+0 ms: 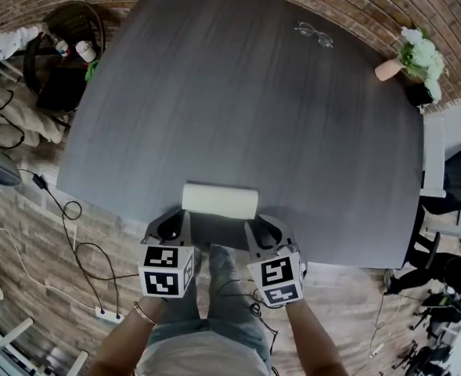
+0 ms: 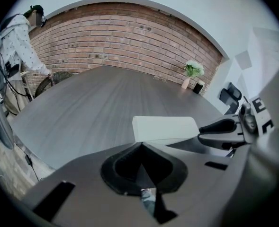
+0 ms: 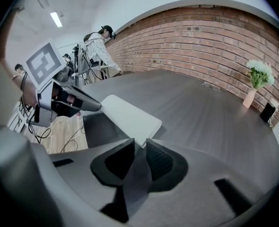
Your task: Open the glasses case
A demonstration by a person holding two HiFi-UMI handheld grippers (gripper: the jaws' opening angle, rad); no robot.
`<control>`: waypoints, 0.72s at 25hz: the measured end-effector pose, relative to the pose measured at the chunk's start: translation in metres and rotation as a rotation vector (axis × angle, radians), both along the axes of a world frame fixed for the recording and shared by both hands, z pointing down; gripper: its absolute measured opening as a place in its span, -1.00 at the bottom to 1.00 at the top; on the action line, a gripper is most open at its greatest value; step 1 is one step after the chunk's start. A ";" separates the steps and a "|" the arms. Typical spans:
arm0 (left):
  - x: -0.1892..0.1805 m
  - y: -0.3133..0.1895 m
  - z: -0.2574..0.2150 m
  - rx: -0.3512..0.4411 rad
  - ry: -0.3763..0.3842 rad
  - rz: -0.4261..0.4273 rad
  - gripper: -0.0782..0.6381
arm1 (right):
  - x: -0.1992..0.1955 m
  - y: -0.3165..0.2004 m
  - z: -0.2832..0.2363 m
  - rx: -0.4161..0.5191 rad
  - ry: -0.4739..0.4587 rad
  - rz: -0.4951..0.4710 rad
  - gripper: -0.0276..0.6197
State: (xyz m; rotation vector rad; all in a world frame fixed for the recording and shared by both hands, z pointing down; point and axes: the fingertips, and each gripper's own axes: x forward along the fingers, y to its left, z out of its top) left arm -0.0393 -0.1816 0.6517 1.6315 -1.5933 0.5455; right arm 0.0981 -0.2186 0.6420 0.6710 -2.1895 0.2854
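A shut white glasses case [image 1: 220, 200] lies flat near the table's front edge, also seen in the left gripper view [image 2: 164, 128] and the right gripper view [image 3: 127, 117]. My left gripper [image 1: 185, 216] sits just before the case's left end, and its jaws [image 2: 140, 144] meet in a point with nothing between them. My right gripper [image 1: 252, 225] sits at the case's right end. Its jaws [image 3: 138, 142] stand a narrow gap apart, and the case's near corner lies right at that gap. I cannot tell whether they touch it.
On the dark grey table [image 1: 238, 108], a pair of glasses [image 1: 314, 33] lies at the far side. A vase of white flowers [image 1: 414, 57] stands at the back right corner. Cables [image 1: 66, 233] run over the floor at the left. A person [image 3: 99, 48] stands near the brick wall.
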 end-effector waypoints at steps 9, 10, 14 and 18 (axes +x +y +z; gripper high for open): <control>-0.001 0.000 0.001 0.000 0.002 0.004 -0.79 | -0.002 -0.003 -0.009 0.012 -0.021 0.006 -0.68; 0.000 0.001 0.001 -0.001 0.003 0.004 -0.79 | -0.002 -0.004 -0.011 0.014 -0.024 0.007 -0.68; 0.000 0.000 0.002 -0.004 0.005 0.007 -0.79 | -0.003 -0.009 -0.019 0.023 -0.039 0.015 -0.70; 0.001 0.002 0.002 -0.007 0.004 0.010 -0.79 | -0.005 -0.017 -0.030 0.040 -0.056 0.023 -0.71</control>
